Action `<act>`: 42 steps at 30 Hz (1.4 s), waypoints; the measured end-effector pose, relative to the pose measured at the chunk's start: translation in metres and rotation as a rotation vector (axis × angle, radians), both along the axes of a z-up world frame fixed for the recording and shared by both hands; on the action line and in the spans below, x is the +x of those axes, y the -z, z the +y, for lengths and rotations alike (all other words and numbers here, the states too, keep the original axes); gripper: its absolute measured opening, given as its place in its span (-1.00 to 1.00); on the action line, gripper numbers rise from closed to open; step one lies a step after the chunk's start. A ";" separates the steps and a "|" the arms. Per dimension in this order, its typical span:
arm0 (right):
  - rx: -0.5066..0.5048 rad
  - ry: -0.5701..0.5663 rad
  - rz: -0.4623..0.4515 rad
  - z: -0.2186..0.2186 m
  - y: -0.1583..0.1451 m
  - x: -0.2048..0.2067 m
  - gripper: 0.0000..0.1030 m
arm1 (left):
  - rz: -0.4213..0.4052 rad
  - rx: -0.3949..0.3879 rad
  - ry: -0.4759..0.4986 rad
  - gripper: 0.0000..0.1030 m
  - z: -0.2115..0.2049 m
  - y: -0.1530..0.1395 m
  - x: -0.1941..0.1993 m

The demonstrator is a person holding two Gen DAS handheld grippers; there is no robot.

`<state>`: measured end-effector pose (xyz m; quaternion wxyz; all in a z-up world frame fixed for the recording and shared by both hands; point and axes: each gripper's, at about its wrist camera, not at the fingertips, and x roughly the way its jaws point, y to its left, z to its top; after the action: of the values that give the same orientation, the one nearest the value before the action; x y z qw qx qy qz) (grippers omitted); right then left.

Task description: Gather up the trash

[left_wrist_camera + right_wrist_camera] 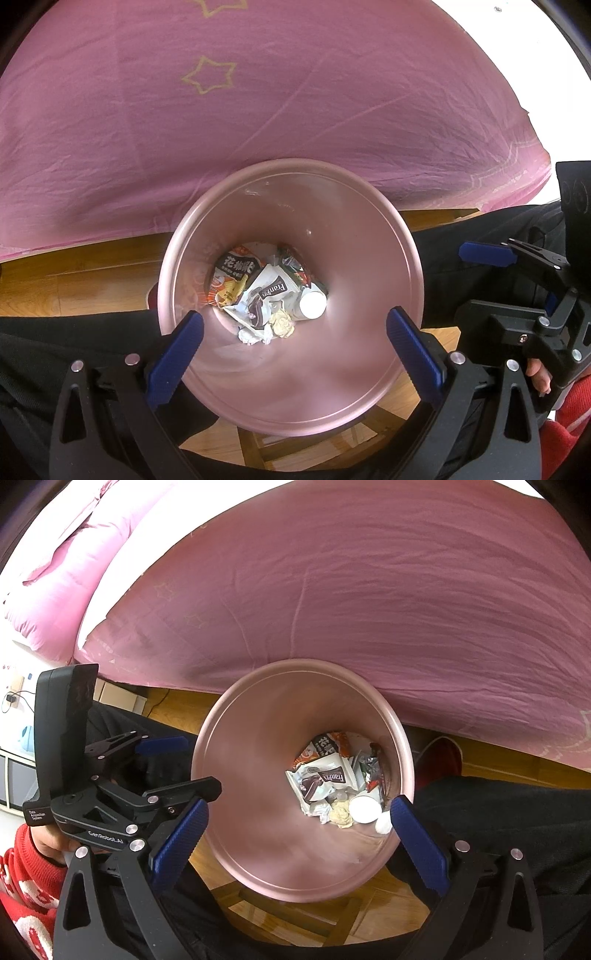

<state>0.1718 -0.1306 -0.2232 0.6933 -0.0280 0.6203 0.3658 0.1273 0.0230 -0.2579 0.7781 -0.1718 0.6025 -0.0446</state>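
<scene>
Both claws hang with jaws spread wide and nothing between the ribbed blue pads: the left gripper (293, 341) and the right gripper (299, 829) both look straight down into a smooth, round pink bin (369, 258). At its bottom lie glossy snack wrappers (258, 291), crumpled paper balls (282, 323) and a white bottle (312, 304). Under the bin is a plank wood floor (74, 273); beyond it, a wrinkled pink bedsheet (295, 92) with star outlines.

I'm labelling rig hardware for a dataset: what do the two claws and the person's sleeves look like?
Both claws, left claw and right claw, are black frames with silver rivets and ribbed blue fingers. The left one's body reads "GenRobot.AI" in white. The sleeves are red knit with a white pattern.
</scene>
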 end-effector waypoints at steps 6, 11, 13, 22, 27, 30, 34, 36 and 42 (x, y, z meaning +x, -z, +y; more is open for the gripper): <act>0.004 0.001 0.000 -0.001 0.000 0.001 0.93 | 0.008 0.002 -0.003 0.91 0.001 0.001 0.000; 0.005 0.002 0.001 -0.001 0.000 0.001 0.93 | 0.011 0.002 -0.003 0.91 0.002 0.002 0.001; 0.004 0.002 0.000 -0.001 0.000 0.001 0.93 | 0.011 0.003 -0.003 0.91 0.002 0.002 0.001; 0.004 0.002 0.000 -0.001 0.000 0.001 0.93 | 0.009 0.003 -0.003 0.91 0.002 0.002 0.001; 0.005 0.002 0.000 -0.001 0.000 0.001 0.93 | 0.009 0.003 -0.003 0.91 0.001 0.002 0.001; 0.004 0.001 0.000 -0.001 0.000 0.001 0.93 | 0.008 0.003 -0.003 0.91 0.001 0.002 0.001; 0.004 0.002 -0.001 -0.001 0.000 0.001 0.93 | 0.006 0.002 -0.003 0.91 0.001 0.001 0.001; 0.004 0.007 -0.009 -0.001 -0.001 0.001 0.93 | 0.006 0.002 -0.004 0.91 0.001 0.001 0.001; 0.006 0.009 -0.011 -0.001 -0.002 0.002 0.93 | 0.006 0.003 -0.004 0.91 0.002 0.001 0.001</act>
<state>0.1743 -0.1317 -0.2211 0.6983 -0.0250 0.6155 0.3645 0.1284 0.0247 -0.2589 0.7767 -0.1720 0.6045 -0.0419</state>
